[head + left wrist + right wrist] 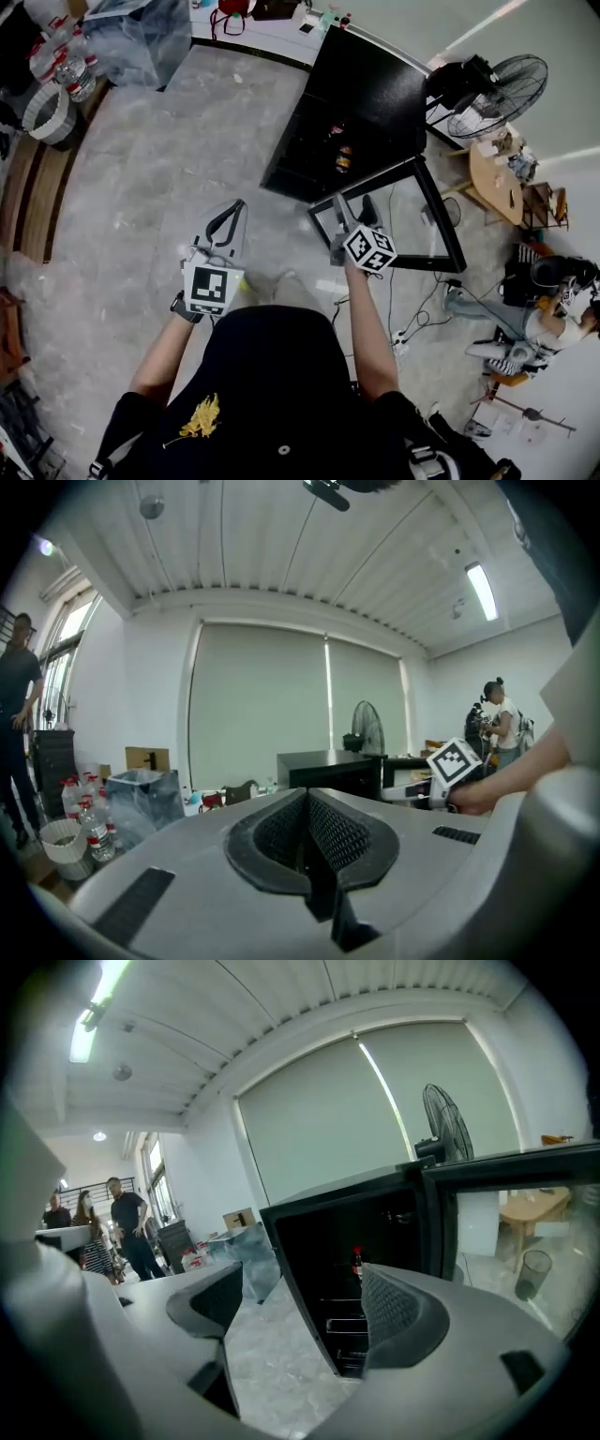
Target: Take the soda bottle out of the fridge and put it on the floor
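Where the right gripper (300, 1307) is viewed along its own jaws, the two ribbed pads stand wide apart with nothing held between them. Through the gap the open fridge (314, 1269) appears, and beside the right pad the soda bottle (357, 1262) stands upright on an inner shelf, dark-bodied with a red cap, well apart from the jaws. From the head view, the right gripper (352, 214) points at the lower frame of the glass door (442, 216), which is swung open toward the person's right; its marker cube sits just above the hand.

The left gripper (307, 832) has its pads pressed together, nothing between them. In the head view the left gripper (225, 225) is held level over the bare grey floor (169, 169), to the left of the fridge (366, 75) and clear of it. The left gripper view also catches the person's right hand (473, 799) with its cube.

Farther out: a standing fan (497, 94) and a round wooden table (492, 183) lie beyond the door. A seated person (553, 319) is at the right edge. Clear water bottles (70, 70), a plastic-wrapped bundle (141, 37) and a white basket (47, 112) lie at the upper left. Bystanders (122, 1227) stand far left in the right gripper view.
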